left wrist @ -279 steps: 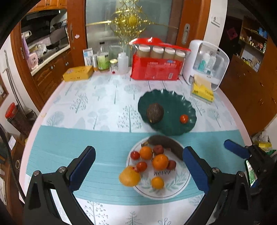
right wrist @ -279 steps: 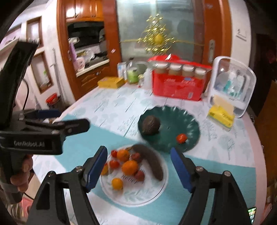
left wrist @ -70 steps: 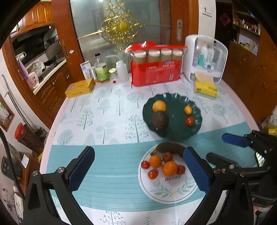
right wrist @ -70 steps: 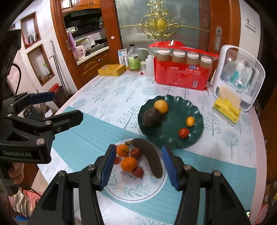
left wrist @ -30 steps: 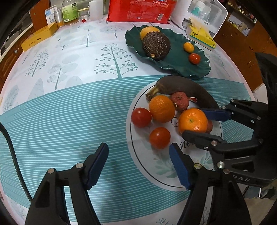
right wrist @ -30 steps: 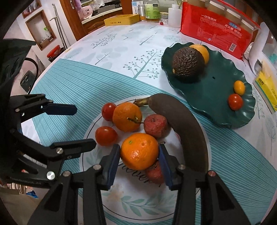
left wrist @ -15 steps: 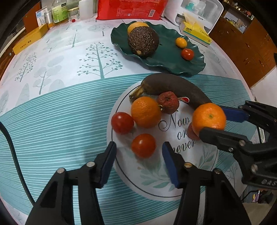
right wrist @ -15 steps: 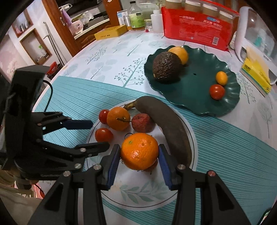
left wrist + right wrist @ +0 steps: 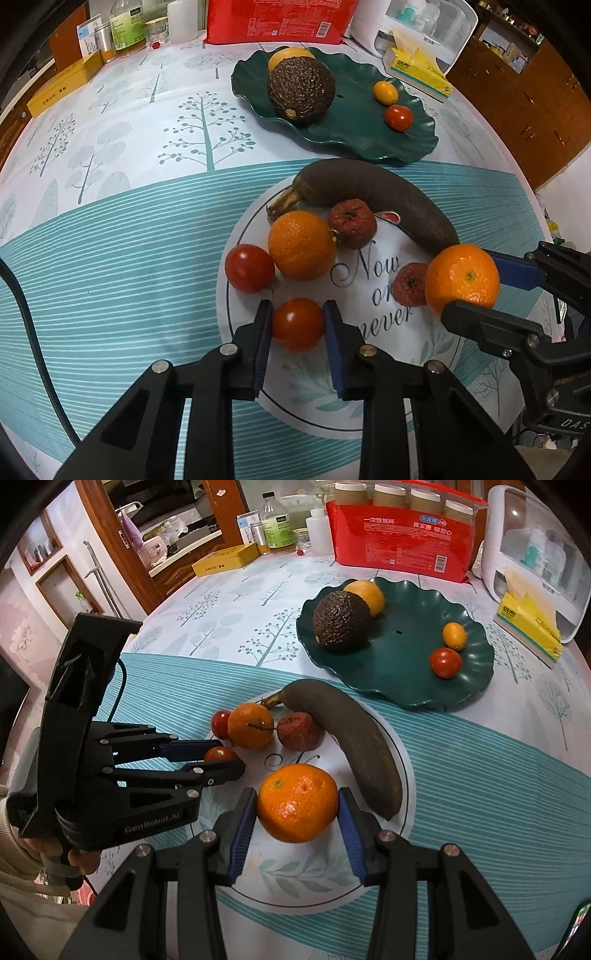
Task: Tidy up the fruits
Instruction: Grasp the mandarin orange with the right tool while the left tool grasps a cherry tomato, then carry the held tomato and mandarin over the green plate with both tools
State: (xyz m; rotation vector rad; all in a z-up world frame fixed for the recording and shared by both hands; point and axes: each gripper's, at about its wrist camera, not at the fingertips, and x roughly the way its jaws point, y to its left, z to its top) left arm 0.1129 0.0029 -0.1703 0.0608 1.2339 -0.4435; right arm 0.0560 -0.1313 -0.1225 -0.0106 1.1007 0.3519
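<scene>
A white plate (image 9: 369, 406) carries a dark banana (image 9: 388, 199), an orange (image 9: 301, 243), two tomatoes and two small red fruits. My left gripper (image 9: 297, 317) is shut on the nearer tomato (image 9: 297, 326), which rests on the plate. In the right wrist view, my right gripper (image 9: 297, 812) is shut on a second orange (image 9: 297, 803) and holds it just above the white plate (image 9: 295, 886). The left gripper (image 9: 225, 756) shows there at the left, with the tomato (image 9: 220, 754) between its fingers. Beyond lies a green plate (image 9: 406, 657) with an avocado (image 9: 340, 622).
The green plate also holds an orange fruit, a kumquat (image 9: 454, 636) and a tomato (image 9: 445, 662). At the back stand a red pack of cups (image 9: 402, 542), bottles (image 9: 277, 528), a yellow box (image 9: 225, 561), a white dispenser (image 9: 535, 554) and yellow tissues (image 9: 528, 624). A hand (image 9: 77, 860) grips the left tool.
The left jaws closed from wide apart onto the tomato. The right gripper, still holding the orange, rose a little off the plate and rolled slightly.
</scene>
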